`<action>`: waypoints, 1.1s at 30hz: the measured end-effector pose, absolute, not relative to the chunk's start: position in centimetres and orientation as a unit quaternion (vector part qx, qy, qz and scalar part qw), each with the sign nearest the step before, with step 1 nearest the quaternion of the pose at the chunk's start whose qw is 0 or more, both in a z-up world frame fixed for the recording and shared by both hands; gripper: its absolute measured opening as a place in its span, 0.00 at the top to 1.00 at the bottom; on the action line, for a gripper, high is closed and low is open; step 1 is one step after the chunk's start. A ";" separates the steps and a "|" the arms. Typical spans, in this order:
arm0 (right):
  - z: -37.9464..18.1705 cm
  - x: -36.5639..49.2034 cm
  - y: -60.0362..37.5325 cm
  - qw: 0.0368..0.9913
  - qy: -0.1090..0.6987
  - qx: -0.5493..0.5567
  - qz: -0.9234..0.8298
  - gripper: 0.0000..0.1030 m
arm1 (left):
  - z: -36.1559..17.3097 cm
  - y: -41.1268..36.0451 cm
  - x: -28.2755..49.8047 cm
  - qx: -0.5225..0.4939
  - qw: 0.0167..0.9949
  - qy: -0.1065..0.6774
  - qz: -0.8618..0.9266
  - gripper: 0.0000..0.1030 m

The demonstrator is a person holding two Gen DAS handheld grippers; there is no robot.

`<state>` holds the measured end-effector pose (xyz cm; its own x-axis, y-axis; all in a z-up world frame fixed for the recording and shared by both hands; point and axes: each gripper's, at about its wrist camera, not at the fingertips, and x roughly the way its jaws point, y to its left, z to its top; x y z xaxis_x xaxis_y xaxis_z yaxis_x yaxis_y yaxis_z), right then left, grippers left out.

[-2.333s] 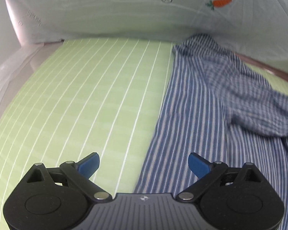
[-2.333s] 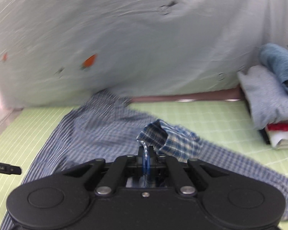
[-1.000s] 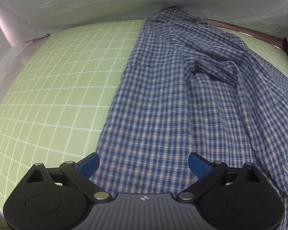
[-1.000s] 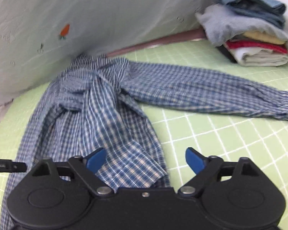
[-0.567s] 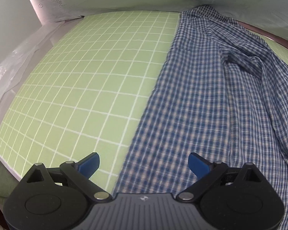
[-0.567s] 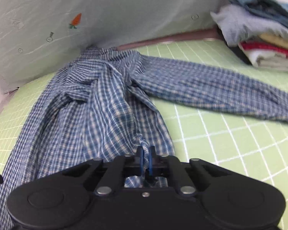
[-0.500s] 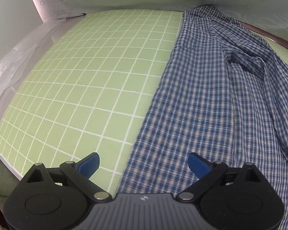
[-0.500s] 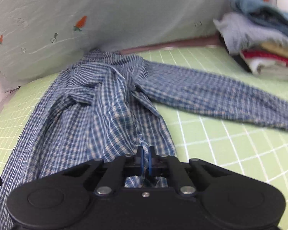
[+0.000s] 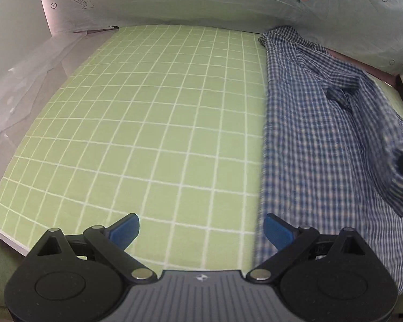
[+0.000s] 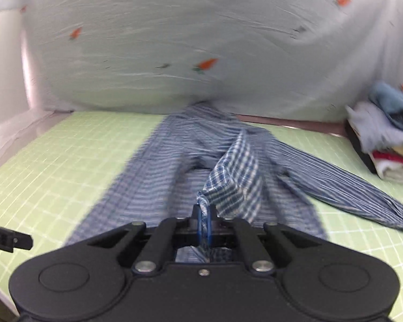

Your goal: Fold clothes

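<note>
A: Blue-and-white checked cotton, that long-sleeved shirt [image 10: 158, 177]. It lies on the green grid mat [image 9: 153, 123], collar at the mat's far edge against the carrot-print sheet [image 10: 201, 40], one sleeve stretched toward the right edge where the stack of folded clothes [image 10: 389, 139] sits.

B: And the grippers?

A: The right gripper [image 10: 204, 225] is pressed together on a fold of the shirt's front, lifting it off the mat. The left gripper [image 9: 201, 228] is spread and empty over bare mat at the shirt's left edge.

B: What could go wrong?

A: I'd say the pinch is thin; a quick pull could slip the cloth free, or drag the whole shirt askew, since nothing pins it.

B: Any change?

A: A second ago the right jaws stood wide over the hem; now they grip. The left has swung off the shirt toward bare mat.
</note>
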<state>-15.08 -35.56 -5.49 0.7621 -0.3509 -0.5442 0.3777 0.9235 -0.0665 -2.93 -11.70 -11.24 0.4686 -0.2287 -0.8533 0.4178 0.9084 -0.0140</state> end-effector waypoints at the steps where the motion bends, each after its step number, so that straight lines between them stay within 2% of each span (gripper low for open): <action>1: -5.9 -14.5 -34.2 0.938 0.290 0.020 -0.189 0.96 | -11.2 -10.9 -2.9 0.100 0.850 0.478 -0.195 0.05; 10: -11.7 -11.9 -26.6 0.918 0.351 0.052 -0.179 0.96 | -11.2 -5.6 -2.6 0.121 0.845 0.475 -0.213 0.05; 16: -11.8 -12.1 -26.1 0.908 0.359 0.085 -0.197 0.91 | -10.8 -6.3 -1.9 0.120 0.844 0.473 -0.225 0.05; 18: -11.3 -12.2 -26.4 0.908 0.356 0.092 -0.202 0.82 | -10.6 -7.4 -1.9 0.118 0.843 0.471 -0.231 0.05; 22: -10.1 -12.6 -27.5 0.909 0.343 0.124 -0.204 0.76 | -10.5 -10.2 -2.2 0.119 0.840 0.470 -0.242 0.05; 24: -9.1 -12.7 -28.4 0.910 0.335 0.140 -0.203 0.67 | -10.4 -11.7 -2.5 0.118 0.840 0.470 -0.246 0.05; 30: -6.2 -13.5 -32.4 0.918 0.301 0.182 -0.183 0.51 | -9.9 -16.8 -3.3 0.108 0.844 0.469 -0.238 0.05; 33: -5.3 -13.7 -35.3 0.919 0.294 0.189 -0.182 0.46 | -10.0 -19.7 -3.9 0.100 0.846 0.472 -0.229 0.05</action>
